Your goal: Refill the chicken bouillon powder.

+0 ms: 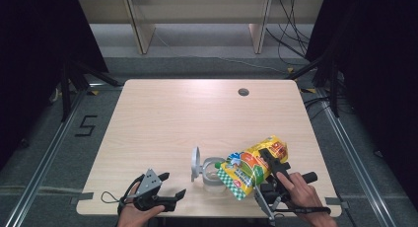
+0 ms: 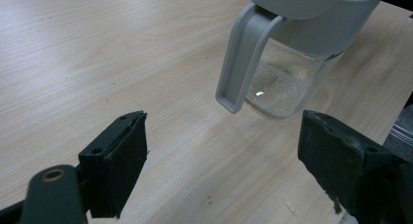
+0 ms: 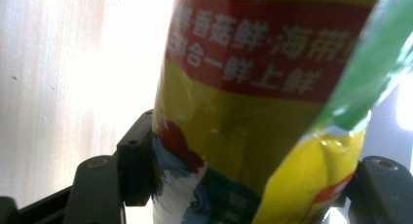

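A clear jar (image 1: pixel 213 178) with a grey handle (image 2: pixel 242 58) and its flip lid (image 1: pixel 196 163) standing open sits near the table's front edge. A yellow, red and green food bag (image 1: pixel 252 166) is tilted over the jar's mouth, with my right gripper (image 1: pixel 263 171) shut on its middle; the bag (image 3: pixel 253 112) is squeezed between both black jaws. My left gripper (image 1: pixel 172 183) rests open on the table left of the jar, nothing between its jaws (image 2: pixel 221 170). White grains lie in the jar's bottom (image 2: pixel 282 85).
The light wood table (image 1: pixel 197 113) has a cable hole (image 1: pixel 243 92) at the back right. Shelving legs and cables stand on the floor behind the table. A "5" mark (image 1: pixel 86 126) is taped on the floor at left.
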`<act>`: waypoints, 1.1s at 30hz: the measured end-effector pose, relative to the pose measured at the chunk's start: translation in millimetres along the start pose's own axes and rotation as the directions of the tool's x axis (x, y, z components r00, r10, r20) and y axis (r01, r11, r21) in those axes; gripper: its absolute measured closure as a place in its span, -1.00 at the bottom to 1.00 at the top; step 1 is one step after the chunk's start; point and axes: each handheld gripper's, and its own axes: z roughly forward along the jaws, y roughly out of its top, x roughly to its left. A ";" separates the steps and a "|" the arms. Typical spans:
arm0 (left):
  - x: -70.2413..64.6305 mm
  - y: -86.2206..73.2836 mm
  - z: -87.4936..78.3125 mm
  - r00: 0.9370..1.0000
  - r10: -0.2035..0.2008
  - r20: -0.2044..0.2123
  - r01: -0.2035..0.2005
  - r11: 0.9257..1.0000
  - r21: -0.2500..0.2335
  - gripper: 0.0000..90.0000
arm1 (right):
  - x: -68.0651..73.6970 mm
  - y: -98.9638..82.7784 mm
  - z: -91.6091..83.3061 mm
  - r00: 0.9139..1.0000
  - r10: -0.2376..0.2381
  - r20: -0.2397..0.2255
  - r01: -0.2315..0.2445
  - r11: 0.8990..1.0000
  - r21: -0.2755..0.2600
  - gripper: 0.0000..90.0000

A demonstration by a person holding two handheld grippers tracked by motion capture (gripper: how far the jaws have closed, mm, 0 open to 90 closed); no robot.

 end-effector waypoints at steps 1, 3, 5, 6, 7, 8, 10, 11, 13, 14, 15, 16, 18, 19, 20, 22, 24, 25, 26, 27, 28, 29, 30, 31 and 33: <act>0.0 0.0 0.0 1.000 0.001 0.000 -0.001 1.000 0.000 -0.60 | 0.7 0.1 0.2 1.000 0.005 0.003 -0.005 1.000 0.004 -0.23; -0.1 -0.2 0.1 1.000 0.003 0.001 -0.003 1.000 0.001 -0.60 | -1.6 1.0 -0.6 0.999 -0.033 0.020 0.033 0.999 0.003 -0.23; 1.3 0.4 0.0 1.000 0.025 0.005 -0.025 1.000 0.003 -0.60 | -1.7 1.6 0.7 0.999 -0.046 0.022 0.046 0.999 -0.008 -0.23; 0.9 0.4 -0.2 1.000 0.023 0.001 -0.023 1.000 0.004 -0.60 | -0.9 1.8 0.9 0.998 -0.050 0.029 0.050 0.999 -0.004 -0.23; 1.2 0.4 -0.2 1.000 0.026 0.003 -0.026 1.000 0.005 -0.60 | -3.3 2.7 2.3 0.994 -0.102 0.038 0.102 0.995 -0.019 -0.23; 0.7 0.2 -0.1 1.000 0.015 0.003 -0.015 1.000 0.003 -0.60 | -3.2 3.1 2.5 0.993 -0.110 0.039 0.110 0.994 -0.017 -0.23; 0.4 0.0 0.1 1.000 0.002 -0.001 -0.002 1.000 0.001 -0.60 | -2.0 3.8 2.4 0.993 -0.112 0.049 0.113 0.994 -0.010 -0.23; 0.3 0.0 0.1 1.000 0.002 -0.001 -0.002 1.000 0.000 -0.60 | -4.3 5.4 1.6 0.988 -0.149 0.046 0.149 0.989 -0.004 -0.23; 0.4 0.0 0.1 1.000 0.002 -0.001 -0.002 1.000 0.000 -0.60 | -1.4 5.5 1.3 0.989 -0.135 0.058 0.135 0.991 0.007 -0.23; 0.1 0.1 -0.1 1.000 0.001 -0.005 -0.001 1.000 0.003 -0.60 | -4.4 6.1 2.3 0.982 -0.179 0.065 0.180 0.984 -0.012 -0.23; -0.1 0.0 -0.2 1.000 0.001 -0.007 -0.001 1.000 0.003 -0.60 | -2.5 5.8 2.2 0.984 -0.163 0.076 0.164 0.986 -0.009 -0.23; 0.2 -0.1 0.2 1.000 0.003 0.001 -0.003 1.000 0.001 -0.60 | -4.0 6.7 3.0 0.977 -0.190 0.095 0.193 0.981 -0.027 -0.23; 0.2 0.0 0.1 1.000 0.003 -0.001 -0.003 1.000 0.001 -0.60 | -1.8 7.4 1.1 0.984 -0.165 0.064 0.164 0.986 0.021 -0.23; -0.1 0.1 0.0 1.000 0.000 -0.005 0.000 1.000 0.002 -0.60 | -3.1 7.2 -0.1 0.976 -0.207 0.065 0.204 0.978 0.050 -0.22; -0.1 0.0 0.0 1.000 0.001 -0.004 -0.001 1.000 0.003 -0.60 | -3.3 7.3 1.4 0.973 -0.217 0.076 0.215 0.976 0.034 -0.20; -0.1 -0.1 0.1 1.000 0.002 -0.003 -0.002 1.000 0.004 -0.60 | -4.1 7.8 2.0 0.970 -0.230 0.079 0.228 0.973 0.028 -0.19; -0.1 -0.1 0.5 1.000 -0.001 0.000 0.001 1.000 0.002 -0.60 | -6.8 9.4 3.2 0.962 -0.260 0.081 0.259 0.966 0.021 -0.19; -0.2 -0.1 0.2 1.000 0.002 -0.001 -0.002 1.000 0.004 -0.60 | -5.3 9.0 2.6 0.967 -0.243 0.081 0.241 0.970 0.029 -0.19; -0.2 -0.1 0.1 1.000 0.003 0.000 -0.003 1.000 0.005 -0.60 | -5.1 8.9 3.2 0.966 -0.246 0.083 0.244 0.969 0.032 -0.19; -0.2 -0.1 0.2 1.000 0.002 -0.001 -0.002 1.000 0.005 -0.60 | -7.7 10.0 4.1 0.958 -0.271 0.095 0.269 0.963 0.028 -0.19; -0.2 -0.1 0.3 1.000 0.001 -0.001 -0.001 1.000 0.004 -0.60 | -6.6 9.4 4.5 0.960 -0.265 0.089 0.263 0.964 0.037 -0.19; -0.2 -0.1 0.4 1.000 0.001 0.000 -0.001 1.000 0.004 -0.60 | -8.0 9.3 4.7 0.954 -0.285 0.095 0.283 0.958 0.039 -0.19; -0.2 -0.2 0.3 1.000 0.002 0.000 -0.002 1.000 0.005 -0.60 | -6.4 9.4 6.0 0.959 -0.266 0.099 0.265 0.964 0.025 -0.19; -0.2 -0.1 0.3 1.000 0.002 0.000 -0.002 1.000 0.005 -0.60 | -3.7 8.9 6.0 0.970 -0.226 0.095 0.224 0.974 0.031 -0.19; 0.2 -0.1 0.7 1.000 -0.001 0.003 0.001 1.000 0.001 -0.60 | -2.6 8.6 7.0 0.975 -0.202 0.091 0.200 0.979 0.032 -0.19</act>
